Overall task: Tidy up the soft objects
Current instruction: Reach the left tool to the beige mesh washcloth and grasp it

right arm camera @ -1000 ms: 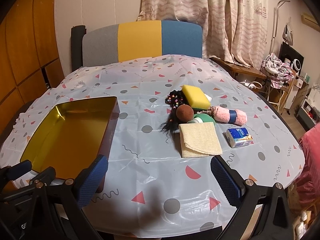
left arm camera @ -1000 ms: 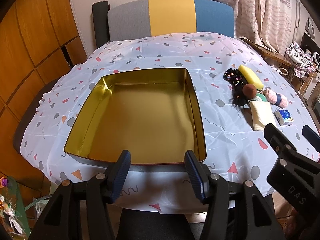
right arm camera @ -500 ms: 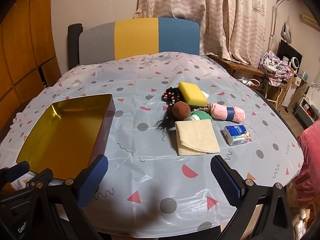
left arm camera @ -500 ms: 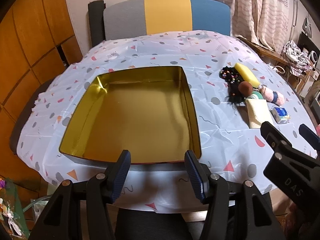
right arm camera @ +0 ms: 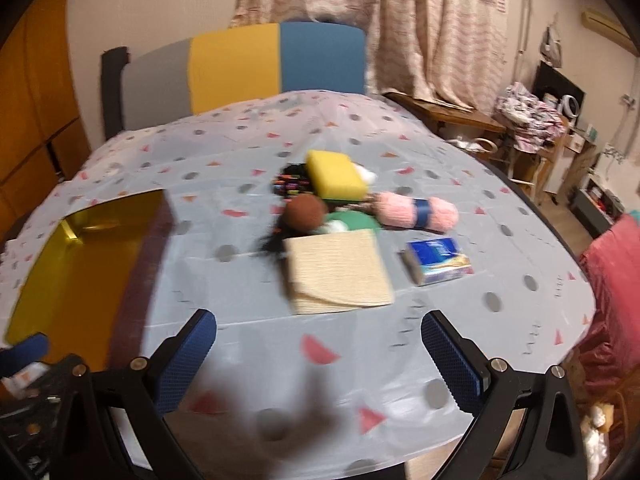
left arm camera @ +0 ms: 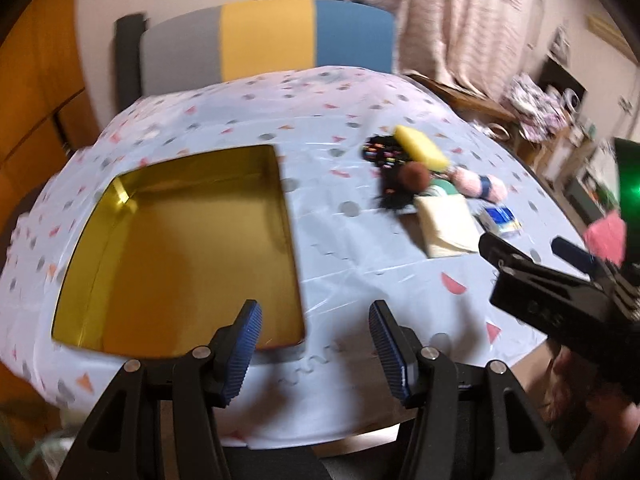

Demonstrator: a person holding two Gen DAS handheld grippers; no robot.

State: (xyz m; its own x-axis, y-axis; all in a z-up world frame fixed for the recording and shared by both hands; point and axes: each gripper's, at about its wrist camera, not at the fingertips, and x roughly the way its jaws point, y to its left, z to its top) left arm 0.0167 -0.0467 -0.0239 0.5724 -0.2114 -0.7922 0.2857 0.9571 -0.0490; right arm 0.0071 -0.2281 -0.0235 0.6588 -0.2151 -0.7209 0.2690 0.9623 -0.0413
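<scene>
Blue ribbed pads line the left gripper (left arm camera: 316, 346), and its jaws stand spread apart with nothing between them. It hangs over the near edge of the table (left arm camera: 360, 248), by the near right corner of the gold tin (left arm camera: 180, 248). The right gripper (right arm camera: 319, 354) has its blue jaws spread wide too, holding nothing. It hangs low over the near part of the table, pointing at the pile of soft things. In the left view the right gripper shows as a black clamp at the far right.

Just past the right gripper lies a folded cream cloth (right arm camera: 338, 270), flat on the spotted tablecloth. A small blue tissue pack (right arm camera: 438, 260) sits near its right side, not touching it. Behind the cloth a brown ball (right arm camera: 304, 212) rests against a green thing (right arm camera: 354, 222) that is partly hidden. Black hair with coloured beads (right arm camera: 290, 184) spreads out under and beside the ball. A yellow sponge (right arm camera: 336, 174) lies on the far side of the pile. A pink roll of yarn with a blue band (right arm camera: 416, 210) lies to the right of the ball.

The gold tin sits on the left part of the table, well apart from the pile. It is open, and its shiny inside holds nothing. A chair with grey, yellow and blue panels (right arm camera: 240, 68) stands behind the table. Both views are blurry.
</scene>
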